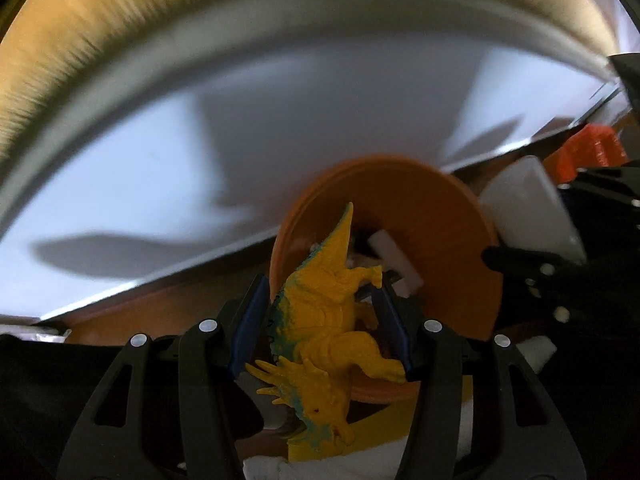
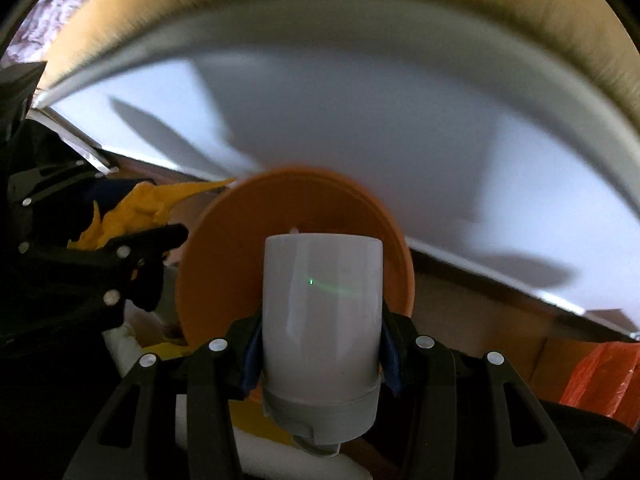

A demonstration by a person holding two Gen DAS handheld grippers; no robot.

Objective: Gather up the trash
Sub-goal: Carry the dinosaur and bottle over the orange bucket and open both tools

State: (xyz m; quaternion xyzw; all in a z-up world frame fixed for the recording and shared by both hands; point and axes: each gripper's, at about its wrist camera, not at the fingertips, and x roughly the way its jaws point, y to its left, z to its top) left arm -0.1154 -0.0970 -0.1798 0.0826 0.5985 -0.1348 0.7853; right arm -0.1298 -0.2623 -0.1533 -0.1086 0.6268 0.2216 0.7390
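My left gripper (image 1: 320, 284) is shut on a yellow toy dinosaur (image 1: 328, 320) with a teal back, its head hanging toward the camera. Behind it stands an orange plate (image 1: 440, 220), tilted on edge. My right gripper (image 2: 320, 320) is shut on a white cylindrical container (image 2: 320, 300) with a grey cap at the near end. In the right wrist view, the orange plate (image 2: 224, 260) stands just behind the container. To its left are the dinosaur (image 2: 132, 208) and the left gripper's fingers (image 2: 148, 248). The container (image 1: 528, 200) also shows at the right of the left wrist view.
Both grippers point down into a cardboard box (image 2: 480, 320) holding white foam pieces (image 1: 396, 256) and a yellow band (image 1: 384, 428). A white panel (image 1: 280, 140) and tan carpet (image 1: 120, 40) lie beyond. An orange-red plastic bag (image 2: 600, 376) sits at the right.
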